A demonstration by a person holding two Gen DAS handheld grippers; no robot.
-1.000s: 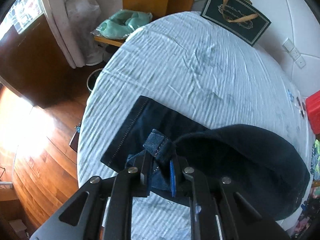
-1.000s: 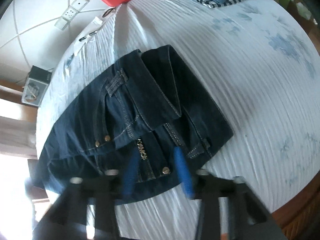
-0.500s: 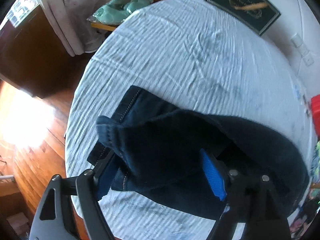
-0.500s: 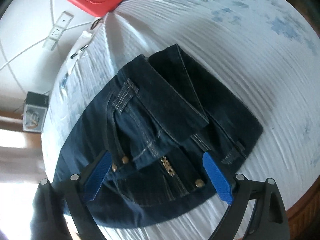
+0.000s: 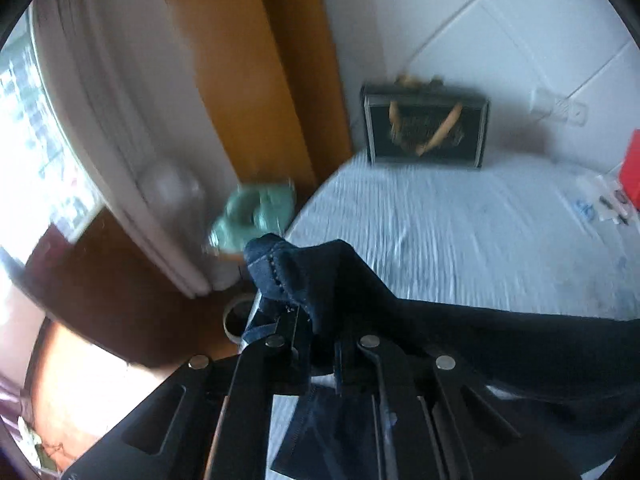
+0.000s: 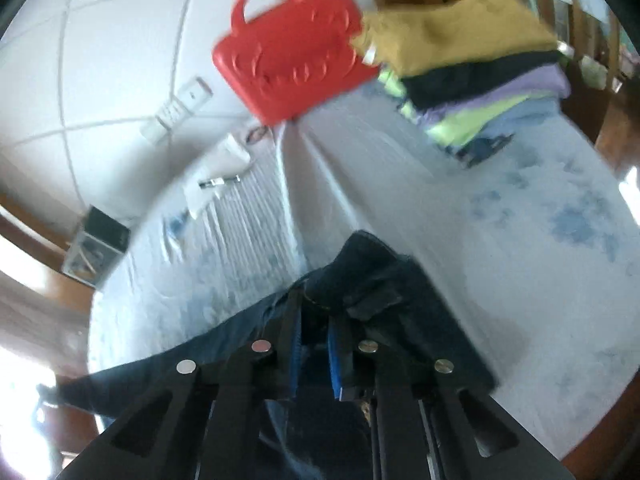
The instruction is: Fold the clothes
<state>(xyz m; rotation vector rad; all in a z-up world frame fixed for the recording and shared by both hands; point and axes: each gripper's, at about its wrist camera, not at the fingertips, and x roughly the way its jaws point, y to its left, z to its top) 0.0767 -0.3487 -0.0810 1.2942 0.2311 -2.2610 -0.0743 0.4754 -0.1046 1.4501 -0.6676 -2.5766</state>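
Jeans: we see the dark denim jeans (image 5: 460,344) lifted off the bed at both ends, one bunched, stitched edge standing up above the left tongs, the rest trailing to the right across the sheet; in the right wrist view the same jeans (image 6: 384,280) hump up over the right tongs and sag away to the lower left.
Left gripper: our left gripper (image 5: 320,344) has its fingers drawn close together with a fold of denim pinched between them.
Right gripper: our right gripper (image 6: 316,352) is likewise nearly closed, its blue pads (image 6: 334,360) squeezed on a wad of the jeans.
Bed: a pale blue, ribbed sheet (image 5: 480,232) lies under the jeans.
Beyond, left view: a dark gift bag (image 5: 426,128) stands against the white padded headboard (image 5: 500,40); a green bundle (image 5: 256,216) sits beside the bed, too blurred for us to identify.
Beyond, right view: a red case (image 6: 292,64) leans at the headboard, with a stack of folded clothes (image 6: 476,68) just beside it on the sheet.
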